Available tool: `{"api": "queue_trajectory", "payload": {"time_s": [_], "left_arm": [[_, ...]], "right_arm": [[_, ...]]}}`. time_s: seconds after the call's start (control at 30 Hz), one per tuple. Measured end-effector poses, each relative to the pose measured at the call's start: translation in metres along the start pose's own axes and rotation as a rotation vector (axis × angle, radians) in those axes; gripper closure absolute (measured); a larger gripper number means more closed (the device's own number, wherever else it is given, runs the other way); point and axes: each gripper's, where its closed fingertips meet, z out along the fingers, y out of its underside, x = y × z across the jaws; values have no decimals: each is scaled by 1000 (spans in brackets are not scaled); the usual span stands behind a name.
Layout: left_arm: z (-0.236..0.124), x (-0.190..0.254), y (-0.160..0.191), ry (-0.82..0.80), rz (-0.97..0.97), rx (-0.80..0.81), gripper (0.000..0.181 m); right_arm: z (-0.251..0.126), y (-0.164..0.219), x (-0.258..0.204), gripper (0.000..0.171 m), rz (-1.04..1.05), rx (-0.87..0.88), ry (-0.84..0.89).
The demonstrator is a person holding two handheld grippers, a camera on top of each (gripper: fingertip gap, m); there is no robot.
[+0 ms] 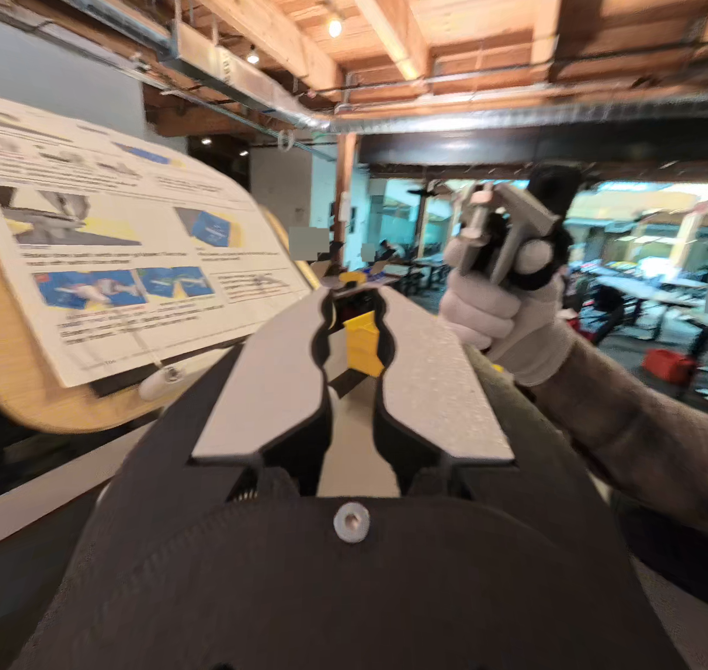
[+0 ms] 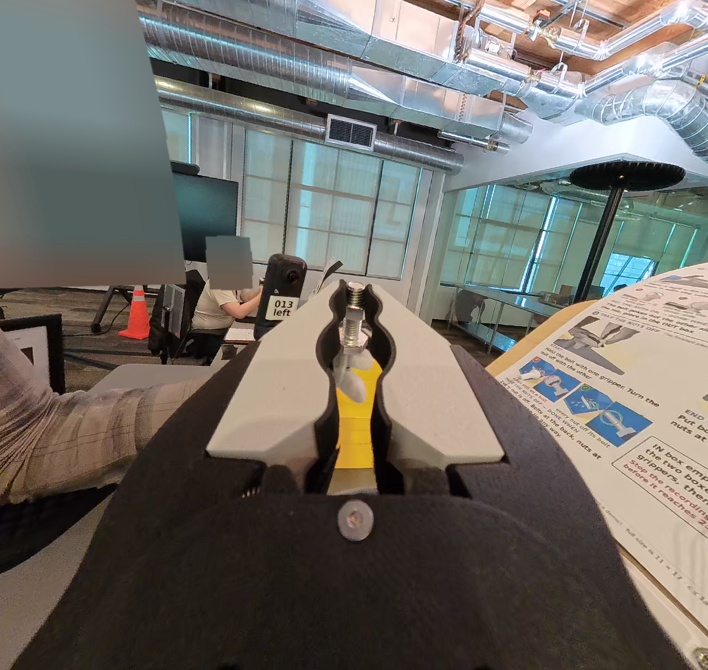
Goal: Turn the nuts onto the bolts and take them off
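Observation:
My right gripper (image 2: 355,296) is shut on a silver bolt (image 2: 354,325), pads pressed on its threaded shank near the tip. Two nuts sit on the bolt, a small one (image 2: 354,311) and a hex nut (image 2: 354,342), with a white wing-shaped part (image 2: 352,377) below them. The left wrist view shows this gripper (image 1: 483,195) raised at the right in a gloved hand (image 1: 498,314), holding the bolt (image 1: 475,222). My left gripper (image 1: 354,292) is well apart from the bolt. Its fingers stand a little apart. Dark, blurred shapes show at its tips, and I cannot tell whether anything is gripped.
A yellow box (image 1: 362,345) lies below the left fingers and also shows under the right ones (image 2: 354,433). An instruction sheet on a wooden board stands at the left (image 1: 115,249) and at the right (image 2: 613,402). The left gripper's black camera (image 2: 281,295) shows behind. A seated person (image 2: 218,314) and an orange cone (image 2: 136,314) are farther back. The left gripper's tips are roughly 11 cm from the right gripper's.

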Motion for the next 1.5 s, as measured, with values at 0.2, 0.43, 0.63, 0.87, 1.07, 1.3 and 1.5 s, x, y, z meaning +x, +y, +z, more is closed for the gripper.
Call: {"api": "queue_trajectory", "payload": {"time_s": [0.2,0.43,0.63,0.87,1.07,1.3,1.5], "left_arm": [[-9,-19,-3,-176,196,-109,180],[-29,-24,-14,-148,163,-152,123],[-47,-44,-41,-417,404,-209,156],[-114,-81,-110,-870,503,-19,137],[-184,-82,-155,-1167,627,167,181],[-235,-65,-188,-1248,555,448,157],[-146,-75,-139,-994,563,193,167]], "right_arm": [[2,-1,-5,164,-9,-1,-5],[1,-4,-7,164,-7,10,-6],[0,-11,-9,164,-3,30,-17],[-3,-12,-5,164,2,37,-8],[-4,-9,-3,164,7,31,-4],[-3,-5,0,164,17,27,-4],[-3,-3,1,164,20,23,-3]]}}
